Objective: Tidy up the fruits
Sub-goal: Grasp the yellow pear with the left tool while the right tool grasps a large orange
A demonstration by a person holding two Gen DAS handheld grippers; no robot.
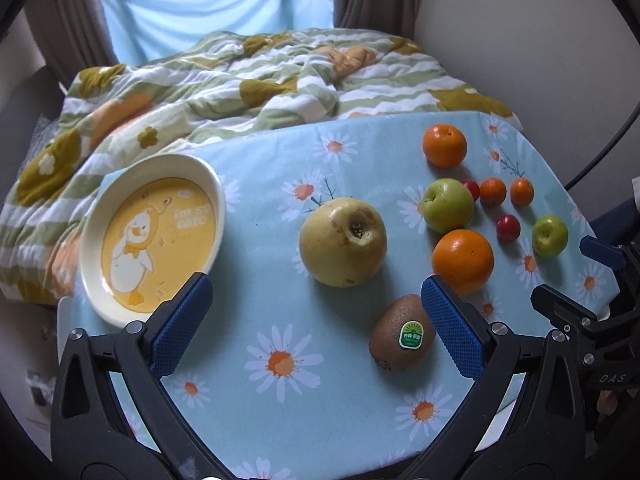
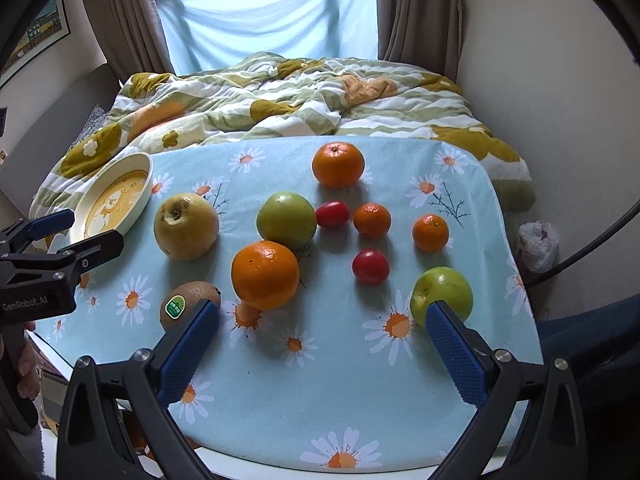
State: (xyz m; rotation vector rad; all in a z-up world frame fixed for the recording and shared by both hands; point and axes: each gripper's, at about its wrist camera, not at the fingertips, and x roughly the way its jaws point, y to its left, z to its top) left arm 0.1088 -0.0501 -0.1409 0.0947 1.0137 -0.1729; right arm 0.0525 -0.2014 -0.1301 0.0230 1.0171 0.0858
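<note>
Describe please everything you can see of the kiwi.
The kiwi is a brown, fuzzy oval fruit lying on its side on the daisy-print cloth, near the front edge. A green and white sticker faces up. It looks whole and unpeeled. The open left gripper hangs just before it, the right finger partly covering it. Whether they touch, I cannot tell. The orange sits just behind.

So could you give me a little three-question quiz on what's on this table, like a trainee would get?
1. True or false: the duck plate already holds fruit.
2. How many red cherry tomatoes, e.g., lie on the cloth?
3. Which fruit wears a sticker: A) yellow pear, B) kiwi, C) big orange?

Key: 1 false, nothing lies in it. 2 two. 3 B.
</note>
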